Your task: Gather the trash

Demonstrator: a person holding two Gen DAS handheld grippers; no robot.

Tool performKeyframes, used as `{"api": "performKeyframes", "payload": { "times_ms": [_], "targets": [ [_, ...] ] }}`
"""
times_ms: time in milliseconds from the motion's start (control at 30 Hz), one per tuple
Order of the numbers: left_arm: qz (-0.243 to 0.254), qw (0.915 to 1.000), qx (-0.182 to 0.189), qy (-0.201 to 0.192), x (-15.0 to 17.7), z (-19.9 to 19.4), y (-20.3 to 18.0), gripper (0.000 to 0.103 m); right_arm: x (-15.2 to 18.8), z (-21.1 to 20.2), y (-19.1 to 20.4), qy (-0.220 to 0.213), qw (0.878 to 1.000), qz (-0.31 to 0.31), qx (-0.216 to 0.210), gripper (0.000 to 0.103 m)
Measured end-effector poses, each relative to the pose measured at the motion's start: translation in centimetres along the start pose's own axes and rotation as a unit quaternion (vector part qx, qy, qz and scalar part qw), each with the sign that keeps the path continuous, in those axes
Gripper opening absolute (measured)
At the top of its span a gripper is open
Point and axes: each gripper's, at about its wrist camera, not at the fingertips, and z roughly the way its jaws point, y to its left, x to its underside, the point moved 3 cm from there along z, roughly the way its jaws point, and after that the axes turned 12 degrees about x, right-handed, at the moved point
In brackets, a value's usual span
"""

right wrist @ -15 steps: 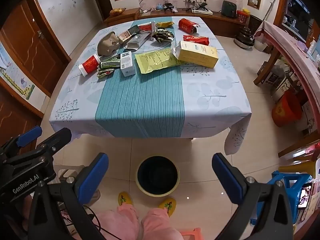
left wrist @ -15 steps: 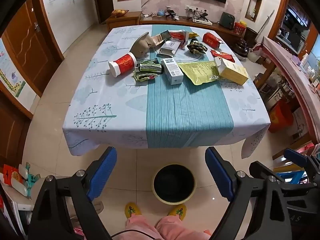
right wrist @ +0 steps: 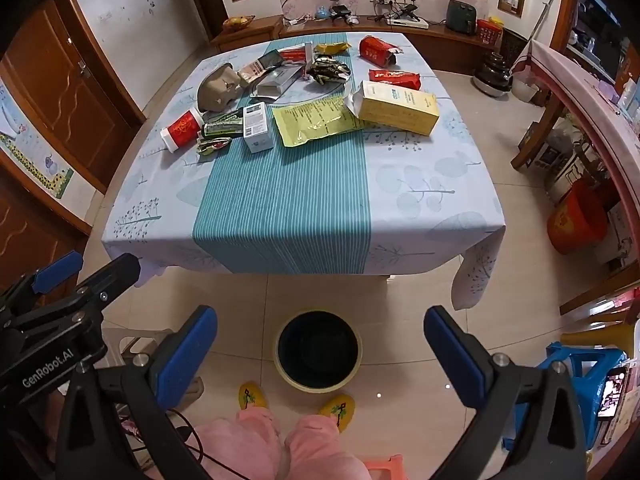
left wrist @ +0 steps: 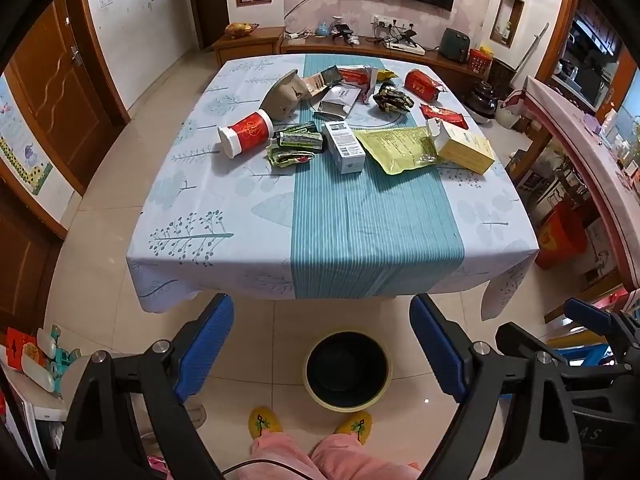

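Nothing has shifted since a moment ago; your left gripper point(left wrist: 322, 344) and right gripper point(right wrist: 320, 354) hang spread and empty above the bin point(left wrist: 347, 368); all trash point(left wrist: 340, 120) waits beyond it on the table point(left wrist: 240, 220); collecting hasn't begun.

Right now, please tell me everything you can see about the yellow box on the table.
The yellow box is a long rectangular carton, seemingly cardboard, yellow with a white upper face bearing small print too blurred to read. Its flap at the end nearer the table's middle is torn open. It lies flat on the tablecloth, slightly angled, and its open end overlaps the yellow-green pouch.
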Motion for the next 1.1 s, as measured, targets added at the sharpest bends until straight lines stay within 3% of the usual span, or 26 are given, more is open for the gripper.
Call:
{"api": "performKeyframes", "payload": {
  "times_ms": [1100],
  "targets": [
    [0.001,1.0,-0.002,-0.003,-0.02,-0.04,0.1,0.088,-0.05,0.28,0.08,0.0,1.0,0.001,-0.003,0.103]
  ]
}}
